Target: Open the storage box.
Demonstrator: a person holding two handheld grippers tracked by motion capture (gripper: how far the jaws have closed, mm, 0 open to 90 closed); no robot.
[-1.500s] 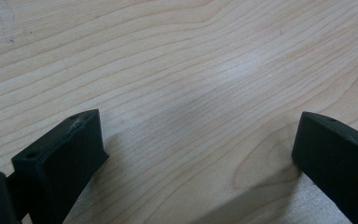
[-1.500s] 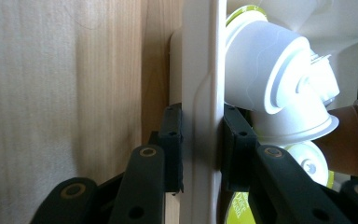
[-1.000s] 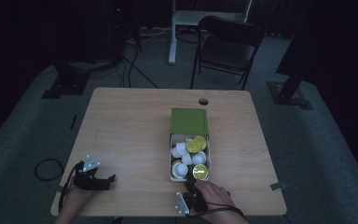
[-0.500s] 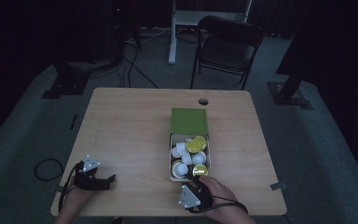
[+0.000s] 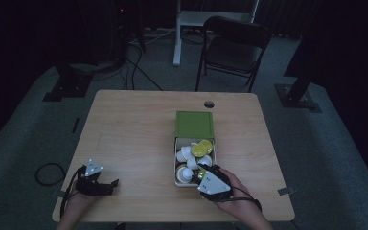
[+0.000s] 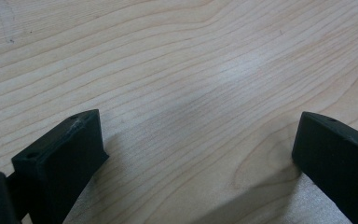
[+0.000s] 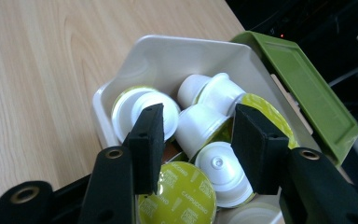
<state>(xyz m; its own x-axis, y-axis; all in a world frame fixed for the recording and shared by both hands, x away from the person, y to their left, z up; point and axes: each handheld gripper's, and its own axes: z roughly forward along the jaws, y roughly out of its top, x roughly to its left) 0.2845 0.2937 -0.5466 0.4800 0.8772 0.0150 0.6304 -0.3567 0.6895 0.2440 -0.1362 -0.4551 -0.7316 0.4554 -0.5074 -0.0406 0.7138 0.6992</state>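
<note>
Hovering over the capsules (image 7: pixel 200 126), the right hand-held gripper (image 7: pixel 198 135) just opened, empty.

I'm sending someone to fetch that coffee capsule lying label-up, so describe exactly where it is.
On the wooden table stands a white box with a green lid behind it. Among its white capsules, the one nearest the right tool shows a flat yellow-green foil printed CAPPUCCINO.

Left gripper (image 6: pixel 196 154) agape — bare wood tabletop (image 6: pixel 177 60)
</note>
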